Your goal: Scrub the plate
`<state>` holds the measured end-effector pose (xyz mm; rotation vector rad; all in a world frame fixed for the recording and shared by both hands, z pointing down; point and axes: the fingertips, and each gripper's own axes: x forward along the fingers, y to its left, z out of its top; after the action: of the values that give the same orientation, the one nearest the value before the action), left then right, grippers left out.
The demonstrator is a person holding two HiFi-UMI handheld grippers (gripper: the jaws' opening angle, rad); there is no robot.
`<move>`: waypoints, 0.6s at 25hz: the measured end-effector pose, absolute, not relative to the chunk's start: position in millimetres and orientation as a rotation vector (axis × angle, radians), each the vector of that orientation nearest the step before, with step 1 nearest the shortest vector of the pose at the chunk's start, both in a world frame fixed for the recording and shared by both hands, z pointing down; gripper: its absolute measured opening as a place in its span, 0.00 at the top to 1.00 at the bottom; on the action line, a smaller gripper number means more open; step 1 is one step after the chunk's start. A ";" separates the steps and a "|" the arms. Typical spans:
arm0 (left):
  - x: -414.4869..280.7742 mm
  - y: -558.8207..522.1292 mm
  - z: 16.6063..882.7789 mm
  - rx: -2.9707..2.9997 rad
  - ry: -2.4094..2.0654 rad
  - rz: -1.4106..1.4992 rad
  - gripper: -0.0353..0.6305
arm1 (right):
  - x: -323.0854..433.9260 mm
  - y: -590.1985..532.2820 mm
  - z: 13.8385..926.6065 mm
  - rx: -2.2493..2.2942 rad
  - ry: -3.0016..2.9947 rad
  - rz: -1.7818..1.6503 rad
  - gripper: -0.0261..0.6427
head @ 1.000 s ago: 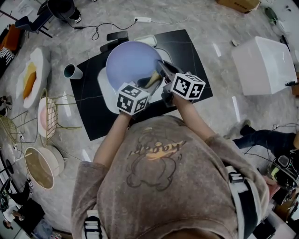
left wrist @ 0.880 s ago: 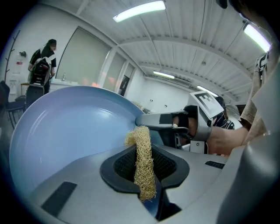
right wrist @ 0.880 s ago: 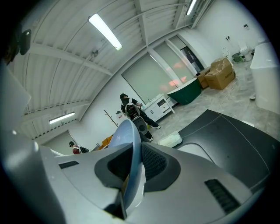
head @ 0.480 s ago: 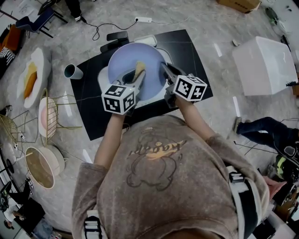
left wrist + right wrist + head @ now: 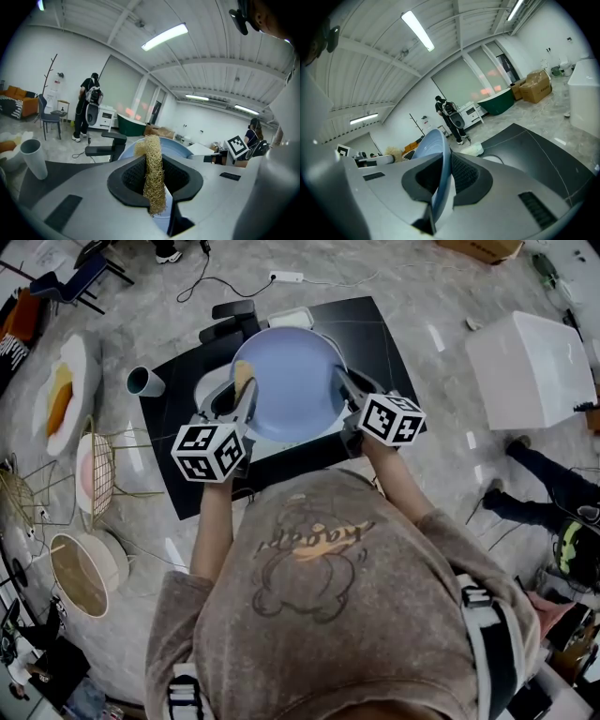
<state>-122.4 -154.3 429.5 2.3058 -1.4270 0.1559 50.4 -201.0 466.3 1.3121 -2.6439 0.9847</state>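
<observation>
Facing upward, plate (image 5: 286,381) (rim in right tool (image 5: 341,381)).

Scrubber (image 5: 243,373) mostly hidden by left gripper (image 5: 237,392); cardboard box (image 5: 480,247) cut off.

Even light from ceiling tubes (image 5: 164,36); fisheye-bent, vignetted edges.

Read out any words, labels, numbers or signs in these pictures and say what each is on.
Orange script on the sweatshirt: too blurred to read.
White marks on the black cushion: too small to read.
Marker cubes: square patterns only, no words.
Nothing else legible.
</observation>
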 end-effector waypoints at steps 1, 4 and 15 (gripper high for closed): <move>-124.4 -153.3 430.4 2.299 -1.432 0.153 0.83 | 54.9 -200.7 468.4 1.327 -2.635 0.990 0.90; -126.2 -151.2 431.4 2.297 -1.436 0.150 0.83 | 70.4 -199.4 475.9 1.381 -2.599 1.014 0.90; -87.6 -152.2 434.1 2.375 -1.316 0.182 0.83 | 168.6 -191.6 507.2 1.689 -2.410 1.117 0.90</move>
<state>-87.6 -152.2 434.1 2.3751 -1.3163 0.1822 168.6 -191.6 507.2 1.6885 -2.4103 1.1167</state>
